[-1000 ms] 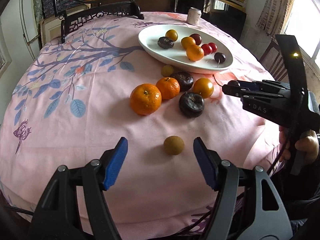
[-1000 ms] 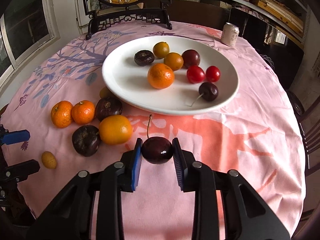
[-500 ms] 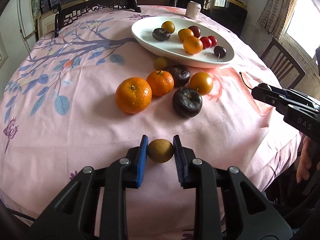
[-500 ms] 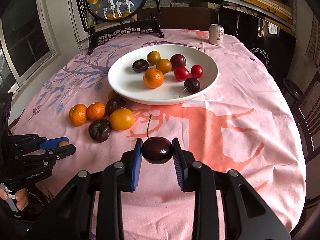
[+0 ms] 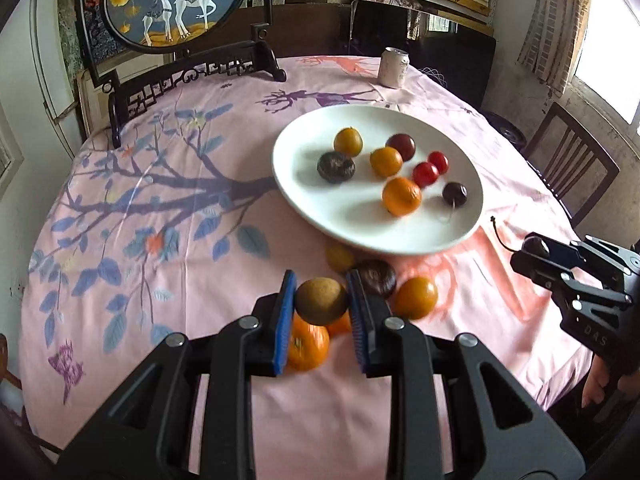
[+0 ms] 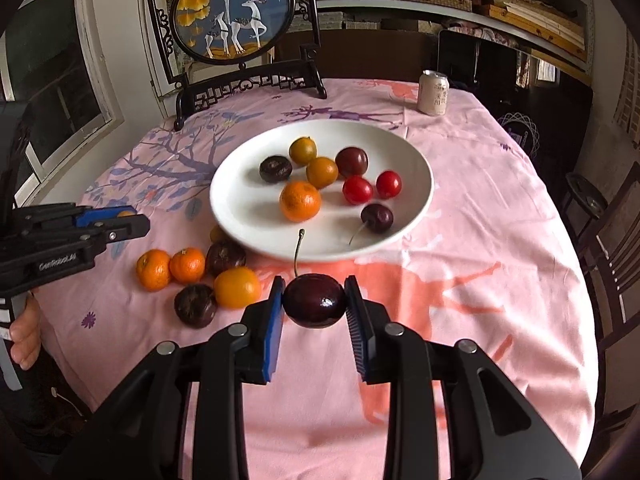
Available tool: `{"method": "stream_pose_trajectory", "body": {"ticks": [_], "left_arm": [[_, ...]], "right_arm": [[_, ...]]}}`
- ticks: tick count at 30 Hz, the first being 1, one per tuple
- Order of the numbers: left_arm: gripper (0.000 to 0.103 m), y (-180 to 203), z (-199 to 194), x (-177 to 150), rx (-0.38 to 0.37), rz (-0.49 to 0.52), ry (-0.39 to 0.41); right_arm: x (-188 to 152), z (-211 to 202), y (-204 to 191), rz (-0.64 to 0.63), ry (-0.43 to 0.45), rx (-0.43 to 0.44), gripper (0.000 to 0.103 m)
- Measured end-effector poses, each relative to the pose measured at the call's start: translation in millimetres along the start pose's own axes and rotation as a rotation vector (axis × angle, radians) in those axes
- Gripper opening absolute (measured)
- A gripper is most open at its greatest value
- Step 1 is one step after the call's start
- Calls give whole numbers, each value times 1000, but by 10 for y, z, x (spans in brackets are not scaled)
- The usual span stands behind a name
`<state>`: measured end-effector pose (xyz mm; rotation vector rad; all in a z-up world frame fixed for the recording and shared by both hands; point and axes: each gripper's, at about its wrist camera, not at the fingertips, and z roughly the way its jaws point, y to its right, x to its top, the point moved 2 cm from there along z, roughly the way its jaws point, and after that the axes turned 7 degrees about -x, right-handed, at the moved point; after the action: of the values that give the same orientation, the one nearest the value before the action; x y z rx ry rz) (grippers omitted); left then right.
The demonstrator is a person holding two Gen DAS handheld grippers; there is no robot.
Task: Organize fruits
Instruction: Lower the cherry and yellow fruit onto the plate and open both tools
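Left tool (image 5: 321, 300) clamps a brown fruit (image 5: 321, 300), right tool (image 6: 314, 307) a dark cherry (image 6: 314, 306), both w/ pads pressed tight, above pink tabletop (image 6: 500, 208) nr white plate (image 6: 420, 176).

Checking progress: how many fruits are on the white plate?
8, all on the white plate: three yellow-orange toward the back, an orange mid-plate, two dark ones, two red tomatoes, a stemmed cherry nearest.

A drink can (image 6: 433, 92) and a framed deer screen (image 6: 232, 16) stand on the pink tablecloth (image 6: 500, 208).
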<state>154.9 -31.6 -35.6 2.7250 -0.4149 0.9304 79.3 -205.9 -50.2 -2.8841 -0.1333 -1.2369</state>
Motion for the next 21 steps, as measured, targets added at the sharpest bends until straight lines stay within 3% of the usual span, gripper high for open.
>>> {"method": "stream_pose_trajectory", "body": {"ticks": [5, 10, 19, 21], "left_arm": [[26, 24, 503, 676, 68, 24, 4], [26, -132, 1120, 1096, 73, -35, -69], [26, -358, 1504, 1280, 61, -99, -112], [26, -369, 1543, 1281, 56, -108, -123]], "right_arm": [[512, 375, -32, -43, 8, -25, 30], [876, 942, -12, -36, -53, -63, 30], [906, 1349, 13, -50, -99, -73, 30], [918, 1374, -6, -62, -97, -79, 40]]}}
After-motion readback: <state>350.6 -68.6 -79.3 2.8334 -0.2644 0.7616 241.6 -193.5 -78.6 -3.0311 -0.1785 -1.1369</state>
